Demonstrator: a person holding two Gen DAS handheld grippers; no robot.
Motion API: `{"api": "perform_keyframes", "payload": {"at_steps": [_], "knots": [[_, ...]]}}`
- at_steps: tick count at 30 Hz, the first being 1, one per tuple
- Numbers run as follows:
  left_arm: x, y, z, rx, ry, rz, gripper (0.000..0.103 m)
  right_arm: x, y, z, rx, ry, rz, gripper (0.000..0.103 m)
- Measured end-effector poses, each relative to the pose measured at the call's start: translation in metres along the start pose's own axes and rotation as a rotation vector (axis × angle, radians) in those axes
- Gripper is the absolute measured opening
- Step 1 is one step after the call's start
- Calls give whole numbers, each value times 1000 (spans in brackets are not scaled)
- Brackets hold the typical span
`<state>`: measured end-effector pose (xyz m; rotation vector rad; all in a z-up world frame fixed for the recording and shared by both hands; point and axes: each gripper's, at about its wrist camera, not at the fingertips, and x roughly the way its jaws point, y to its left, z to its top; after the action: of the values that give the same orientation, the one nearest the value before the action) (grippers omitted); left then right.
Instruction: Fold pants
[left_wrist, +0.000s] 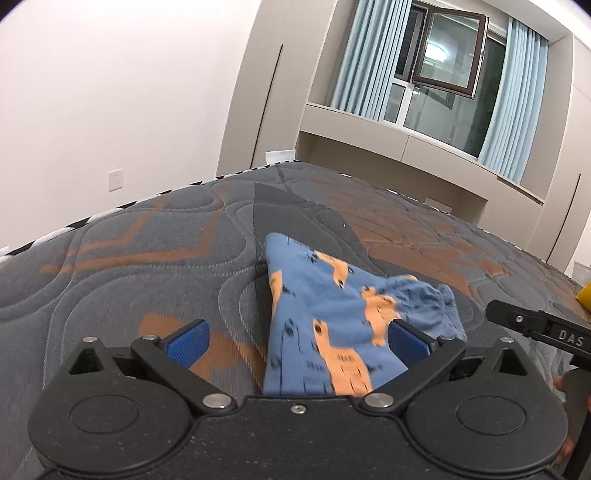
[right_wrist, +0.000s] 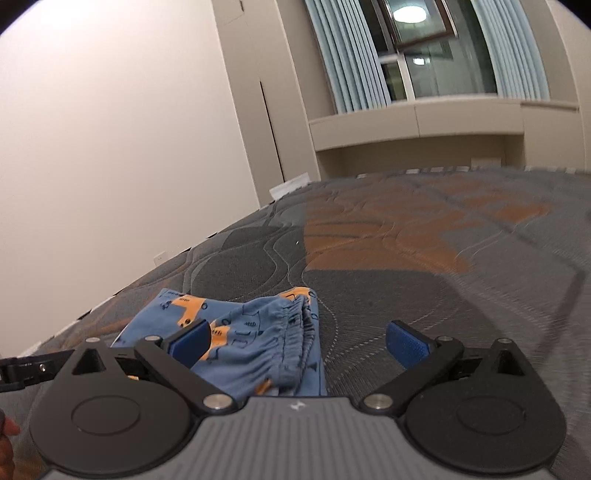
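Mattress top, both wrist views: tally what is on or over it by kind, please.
Pants, blue with orange print, folded, lying loose: 1
Grippers, left and right, both with fingers spread and nothing between the pads: 2
Yellow object at the frame edge, kind unclear: 1
Total: 4

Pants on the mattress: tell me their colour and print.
The pants are blue with orange vehicle shapes and small dark marks, clearest in the left wrist view.

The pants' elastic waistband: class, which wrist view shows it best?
The right wrist view: the gathered waistband of the pants is close and clear there. The left wrist view shows it only as a blurred ruffle at the pants' far right.
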<state>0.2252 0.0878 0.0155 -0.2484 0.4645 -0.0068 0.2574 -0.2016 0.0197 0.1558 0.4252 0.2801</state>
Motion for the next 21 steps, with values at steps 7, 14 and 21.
{"api": "perform_keyframes", "payload": {"at_steps": [7, 14, 21], "knots": [[-51, -19, -34, 24, -87, 37, 102, -59, 14, -22, -75, -17, -69, 103], [-89, -34, -54, 71, -94, 59, 102, -108, 24, -45, -115, -28, -113, 103], [-111, -38, -81, 123, -65, 61, 102, -145, 31, -66, -122, -41, -134, 103]]}}
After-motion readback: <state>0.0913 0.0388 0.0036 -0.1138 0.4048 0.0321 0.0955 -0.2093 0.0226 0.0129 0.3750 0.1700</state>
